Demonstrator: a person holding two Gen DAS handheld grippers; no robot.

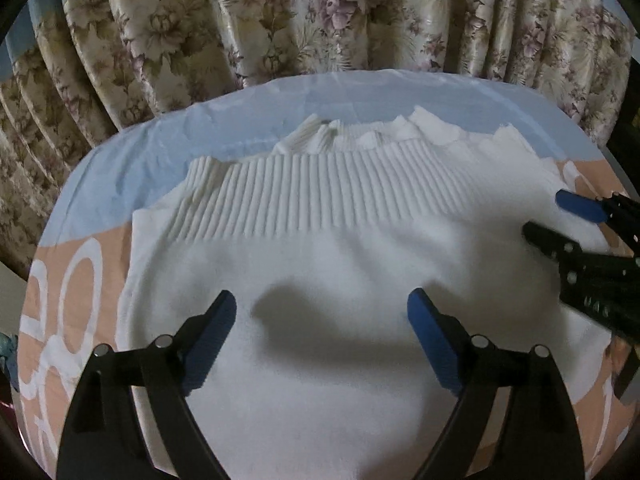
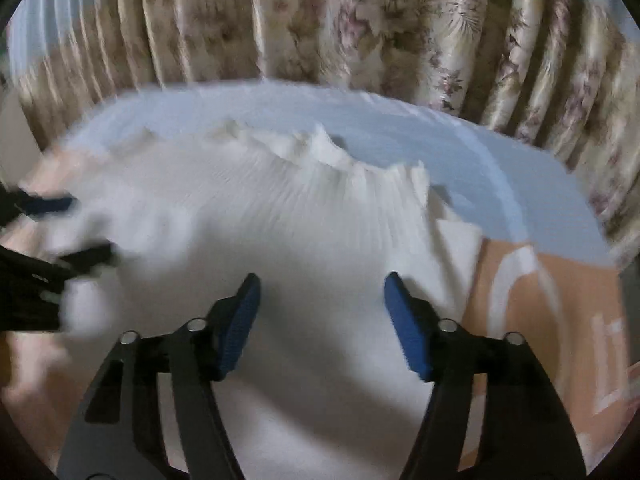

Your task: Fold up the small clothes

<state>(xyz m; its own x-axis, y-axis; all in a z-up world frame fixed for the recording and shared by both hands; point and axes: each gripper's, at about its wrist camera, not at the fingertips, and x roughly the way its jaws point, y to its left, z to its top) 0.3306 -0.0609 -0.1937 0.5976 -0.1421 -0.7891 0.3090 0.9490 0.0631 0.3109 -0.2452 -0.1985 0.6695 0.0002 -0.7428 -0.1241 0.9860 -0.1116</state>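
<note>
A white knitted garment [image 1: 340, 280] lay spread across the middle of both frames, its ribbed band [image 1: 320, 196] toward the top, on a bed sheet [image 1: 80, 280] patterned in peach, white and pale blue. Floral curtains [image 1: 280, 20] filled the upper part of each view. The left gripper [image 1: 322, 312] hovered over the plain knit at the lower centre, fingers spread wide, holding nothing. The right gripper [image 2: 322, 294] likewise stood apart-fingered above the cloth at the lower centre of its own blurred view, and showed at the right edge of the left view.
</note>
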